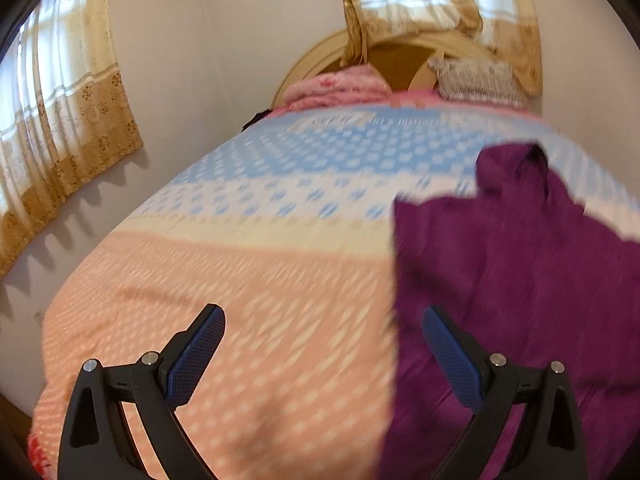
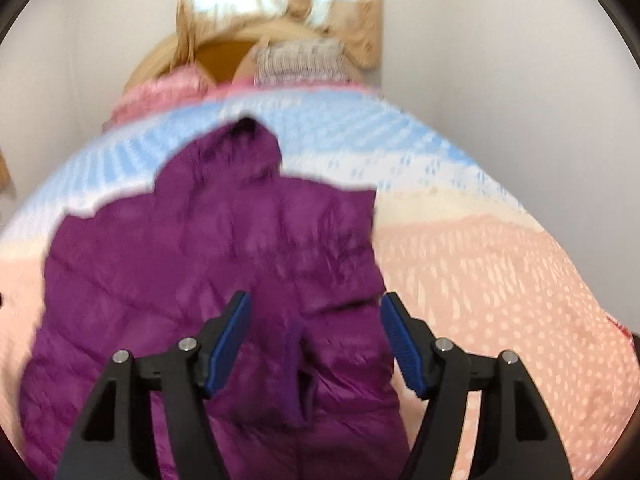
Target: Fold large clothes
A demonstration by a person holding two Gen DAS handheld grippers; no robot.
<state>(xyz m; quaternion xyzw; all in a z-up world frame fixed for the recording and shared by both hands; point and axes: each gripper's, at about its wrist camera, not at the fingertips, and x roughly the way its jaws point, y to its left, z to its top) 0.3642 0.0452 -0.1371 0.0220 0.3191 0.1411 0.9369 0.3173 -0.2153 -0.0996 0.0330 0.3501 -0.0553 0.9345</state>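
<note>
My right gripper (image 2: 315,340) hangs spread over the purple jacket (image 2: 208,264) lying on the bedspread (image 2: 500,264), gripping nothing. My left gripper (image 1: 324,354) is wide apart too — only its view catches the side curtain (image 1: 68,120).

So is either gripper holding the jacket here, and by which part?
Nothing is held. The left gripper is open over the bedspread; the right gripper is open above the purple jacket, pads clear of it.
</note>
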